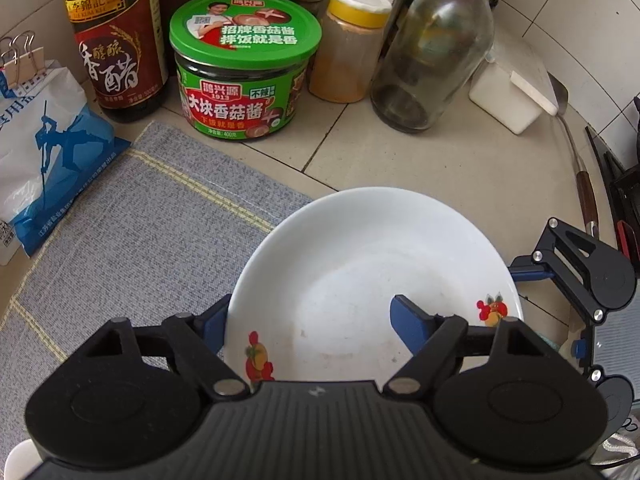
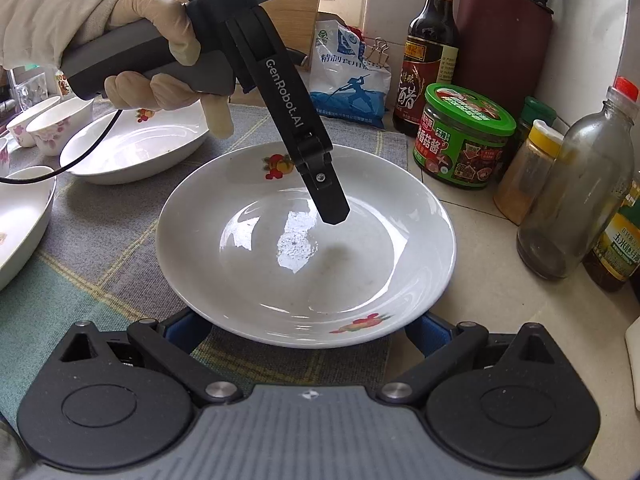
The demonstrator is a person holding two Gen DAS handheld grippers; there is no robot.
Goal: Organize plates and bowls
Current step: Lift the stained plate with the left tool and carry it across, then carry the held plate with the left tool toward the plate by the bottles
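Plate: I see the white ceramic plate with fruit decals [image 2: 306,248] half on the grey woven mat's [image 2: 100,240] right edge.
Left gripper [image 1: 316,322]: fingers spread astride its rim, one inside, none pressing.
Right gripper [image 2: 306,330]: fingers spread, tips hidden under the near rim.

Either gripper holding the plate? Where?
Nothing gripped. Left gripper straddles the plate rim, jaws wide apart; right gripper sits open, fingers beneath the near rim.

Tiled worktop [image 2: 500,280], grey cloth mat [image 2: 100,232] over its left part.

On mat: fruit-print plate [image 2: 304,248], overhanging the mat's right edge; second plate [image 2: 136,148], small bowls [image 2: 60,124] far left. Along back wall: salt bag [image 2: 348,84], vinegar bottle [image 2: 430,60], green-lidded jar [image 2: 464,136], spice shaker [image 2: 528,172], glass bottle [image 2: 576,192].
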